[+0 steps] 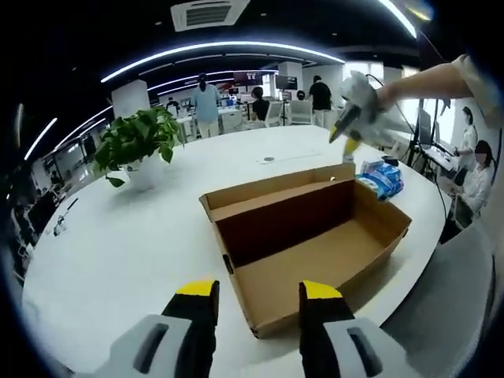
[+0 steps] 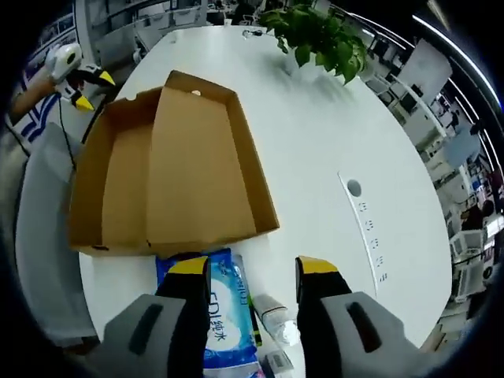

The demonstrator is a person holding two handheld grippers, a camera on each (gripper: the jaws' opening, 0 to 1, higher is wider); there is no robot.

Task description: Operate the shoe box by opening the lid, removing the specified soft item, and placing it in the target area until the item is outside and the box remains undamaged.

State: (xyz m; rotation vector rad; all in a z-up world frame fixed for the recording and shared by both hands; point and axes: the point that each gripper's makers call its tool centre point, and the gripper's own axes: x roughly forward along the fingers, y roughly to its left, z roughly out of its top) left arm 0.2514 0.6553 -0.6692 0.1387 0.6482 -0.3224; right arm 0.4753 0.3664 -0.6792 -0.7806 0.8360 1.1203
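With the box (image 1: 307,236) empty and the tissue pack (image 2: 214,315) on the table (image 1: 118,236), we lift both tongs (image 1: 258,298) (image 2: 248,272), open and empty, straight clear.

1. My shoe box (image 1: 315,236) is plain brown cardboard, darker inside its walls.
2. The soft pack (image 2: 216,315) is blue with white patches (and blue lettering).
3. The surface (image 1: 118,236) is white.
4. My jaws are black, yellow-tipped, on grey bodies.
5. The plant (image 1: 135,138) is green, in a white pot.

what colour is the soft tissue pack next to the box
Blue and white tissue pack, clearest in the right gripper view.
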